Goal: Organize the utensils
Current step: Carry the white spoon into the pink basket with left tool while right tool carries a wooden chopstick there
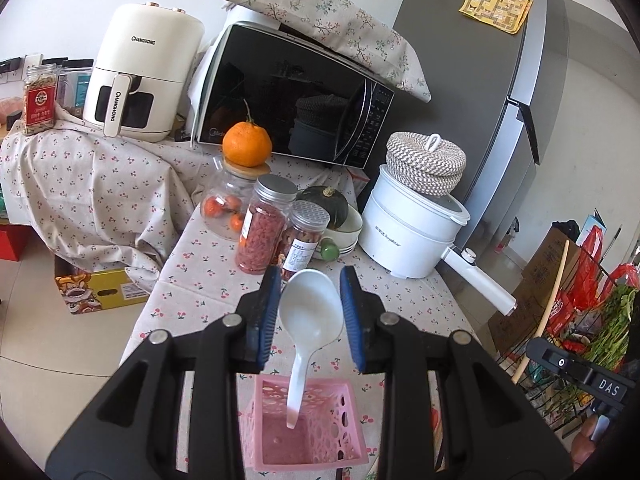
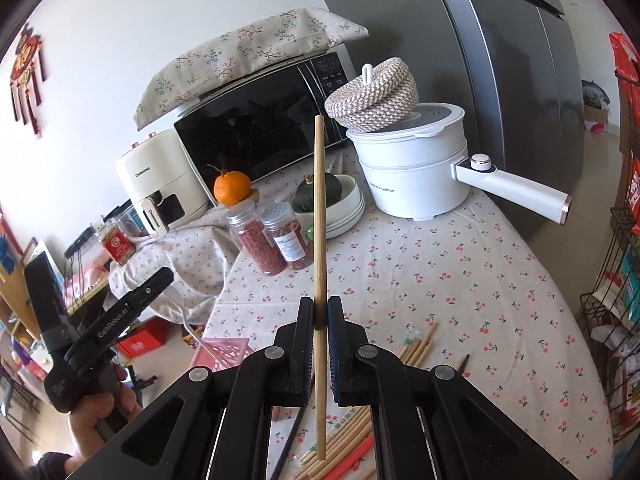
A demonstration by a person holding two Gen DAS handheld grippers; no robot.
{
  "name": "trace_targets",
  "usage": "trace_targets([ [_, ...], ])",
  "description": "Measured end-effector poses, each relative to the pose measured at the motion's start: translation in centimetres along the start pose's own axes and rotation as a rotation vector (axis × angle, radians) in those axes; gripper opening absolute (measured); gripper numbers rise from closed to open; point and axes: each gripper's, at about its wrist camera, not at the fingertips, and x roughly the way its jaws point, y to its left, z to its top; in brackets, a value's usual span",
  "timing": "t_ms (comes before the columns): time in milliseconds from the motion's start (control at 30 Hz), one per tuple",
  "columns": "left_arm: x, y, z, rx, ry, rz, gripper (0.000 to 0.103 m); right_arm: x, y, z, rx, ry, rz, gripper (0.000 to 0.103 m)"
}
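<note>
White air fryer [image 1: 140,76], black microwave [image 1: 288,92], orange [image 1: 247,144], white electric pot [image 1: 412,228], grey fridge [image 1: 480,80]

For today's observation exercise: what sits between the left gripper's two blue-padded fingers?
A white plastic spoon, bowl up, handle end dipping into the pink perforated basket; the left wrist view shows it.

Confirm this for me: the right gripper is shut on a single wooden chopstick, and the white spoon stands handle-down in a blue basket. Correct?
Not quite. The basket is pink, not blue; the left wrist view shows the white spoon standing handle-down in it. The rest holds: the right gripper is shut on a single wooden chopstick.
</note>
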Motion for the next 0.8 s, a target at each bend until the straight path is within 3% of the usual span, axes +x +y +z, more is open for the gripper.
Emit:
trace_targets([
  [133, -0.5, -0.1, 0.2, -0.01, 0.02, 0.009, 0.035, 0.0, 1.5, -0.1, -0.013, -0.023, 0.028, 0.007],
  [267, -1.6, 0.0, 0.8, -0.015, 0.044, 0.011, 0.052, -0.3, 3.1, 0.0, -0.014, -0.07, 0.065, 0.007],
  [433, -3.3, 0.0, 1.0, 0.048, 0.1, 0.068, 0.061, -0.7, 5.2, 0.3, -0.007, -0.131, 0.112, 0.007],
  [600, -5.1, 0.5, 0.1, 0.149, 0.146, 0.147, 0.076, -1.3, 7.6, 0.8, -0.028, -0.205, 0.137, 0.007],
  [800, -5.6, 2.7, -1.3, 0.139, 0.249, 0.171, 0.079, -0.4, 10.2, 1.0, -0.095, -0.252, 0.122, 0.007],
])
